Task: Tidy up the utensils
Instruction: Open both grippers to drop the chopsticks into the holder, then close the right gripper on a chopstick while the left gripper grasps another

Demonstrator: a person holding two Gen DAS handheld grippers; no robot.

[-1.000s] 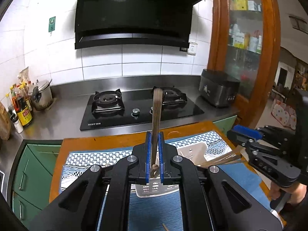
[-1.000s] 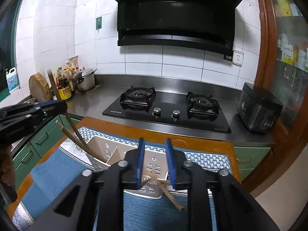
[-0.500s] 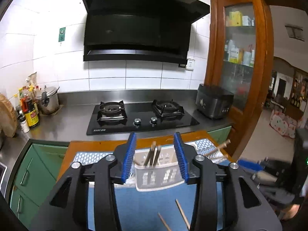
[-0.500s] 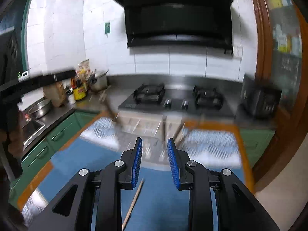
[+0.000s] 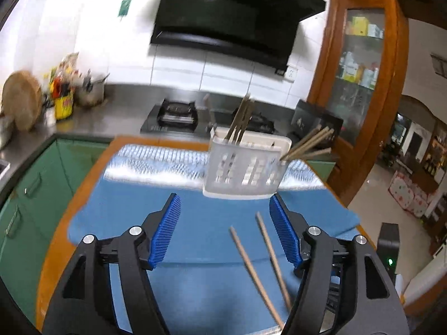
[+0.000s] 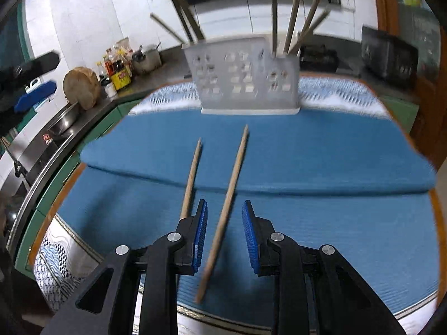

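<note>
Both grippers pulled back from the caddy, jaws apart

Since a second ago the left gripper (image 5: 226,230) has let go of the chopstick bundle it was clamping and drawn away from the white utensil caddy (image 5: 245,164); its blue pads now stand wide apart with nothing between them. That bundle (image 5: 239,121) stands in the caddy's left compartment, and another group of chopsticks (image 5: 310,142) leans out of the right end. The right gripper (image 6: 225,233) has also backed off and dropped low over the blue mat (image 6: 321,150); its jaws are apart, gripping nothing. Two loose chopsticks lie on the mat in front of the caddy: the longer chopstick (image 6: 227,192) runs up between the right gripper's pads without touching them, and the shorter chopstick (image 6: 191,177) lies just left of the left pad. Motion blur softens both views
</note>
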